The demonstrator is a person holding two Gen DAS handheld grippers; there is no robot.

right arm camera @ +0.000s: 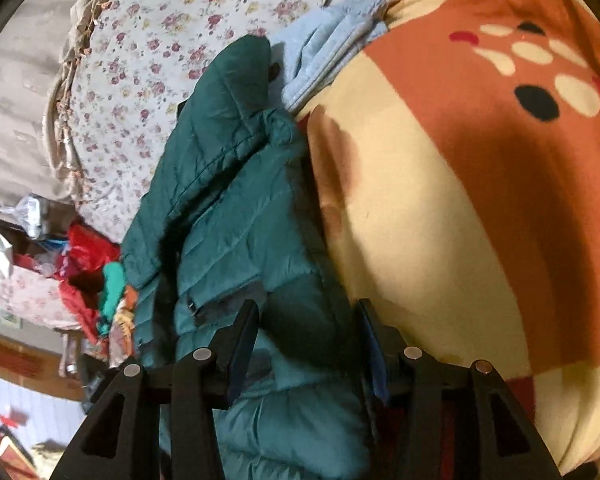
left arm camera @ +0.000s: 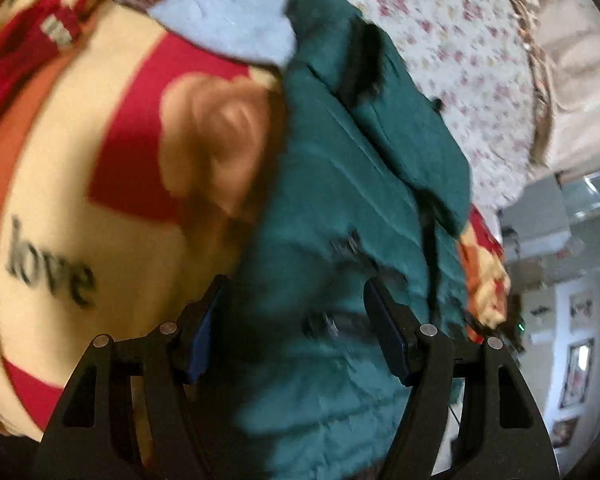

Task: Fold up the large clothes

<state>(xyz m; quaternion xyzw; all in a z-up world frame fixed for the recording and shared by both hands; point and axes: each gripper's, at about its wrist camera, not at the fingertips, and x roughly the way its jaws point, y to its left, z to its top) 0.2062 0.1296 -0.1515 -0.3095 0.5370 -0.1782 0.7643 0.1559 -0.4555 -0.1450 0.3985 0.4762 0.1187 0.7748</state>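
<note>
A dark teal quilted puffer jacket (left arm camera: 340, 200) with a black fur-trimmed hood lies on the bed, partly folded lengthwise. It also shows in the right wrist view (right arm camera: 236, 200). My left gripper (left arm camera: 296, 292) is open, its jaws spread wide just above the jacket's body near its snaps. My right gripper (right arm camera: 308, 312) is open too, with a bulge of the jacket's lower part lying between the jaws, not pinched.
The jacket rests on a cream, red and orange blanket (left arm camera: 80, 184) printed with "love", also seen in the right wrist view (right arm camera: 460, 200). A light blue fleece (left arm camera: 220, 12) lies beyond it. A floral bedsheet (right arm camera: 148, 52) and a heap of red clothes (right arm camera: 88, 256) lie further off.
</note>
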